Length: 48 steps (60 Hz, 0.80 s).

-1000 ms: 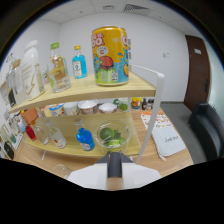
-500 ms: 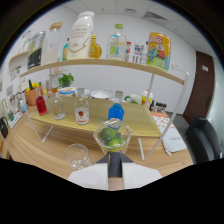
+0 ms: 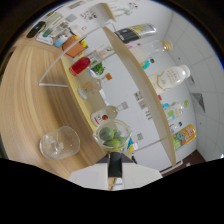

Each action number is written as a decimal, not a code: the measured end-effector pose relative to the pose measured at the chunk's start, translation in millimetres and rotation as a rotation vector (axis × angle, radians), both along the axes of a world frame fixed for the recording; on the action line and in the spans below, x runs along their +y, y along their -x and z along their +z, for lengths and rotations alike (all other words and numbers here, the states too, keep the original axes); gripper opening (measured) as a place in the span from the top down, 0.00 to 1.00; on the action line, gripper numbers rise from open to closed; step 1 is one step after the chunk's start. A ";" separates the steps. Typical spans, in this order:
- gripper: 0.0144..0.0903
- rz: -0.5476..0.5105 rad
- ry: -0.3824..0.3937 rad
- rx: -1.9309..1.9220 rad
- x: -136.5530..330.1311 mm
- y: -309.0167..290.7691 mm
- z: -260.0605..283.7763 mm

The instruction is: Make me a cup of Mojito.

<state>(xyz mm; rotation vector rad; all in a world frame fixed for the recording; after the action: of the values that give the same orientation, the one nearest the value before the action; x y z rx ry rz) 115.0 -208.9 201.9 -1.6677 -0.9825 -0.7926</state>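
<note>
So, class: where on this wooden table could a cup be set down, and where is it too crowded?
The free patch is the bare wood of the table, bordered by the empty glass and the lower shelf. Both shelves are crowded with bottles and jars. The lime cup sits just ahead of the tool.

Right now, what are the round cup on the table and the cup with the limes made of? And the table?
The round cup looks like clear glass: the table shows through it and its rim glints. The cup with the limes, just ahead of the claw, looks clear too, glass or plastic; the green limes show through its wall. The table looks like pale wood, with grain lines and a matte top.
</note>
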 end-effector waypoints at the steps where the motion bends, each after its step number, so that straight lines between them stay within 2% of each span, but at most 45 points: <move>1: 0.98 0.016 -0.002 -0.031 0.4 0.7 -0.2; 12: 0.98 0.183 -0.040 -0.318 5.9 10.0 -0.6; 24: 0.98 0.318 -0.093 -0.554 13.9 22.0 7.8; 37: 0.98 0.407 -0.101 -0.663 11.2 28.3 3.2; 48: 0.98 0.419 -0.101 -0.658 8.2 27.4 0.5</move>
<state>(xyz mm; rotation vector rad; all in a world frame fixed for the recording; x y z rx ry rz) 87.6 -200.7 202.4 -1.0573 -1.6457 -1.1002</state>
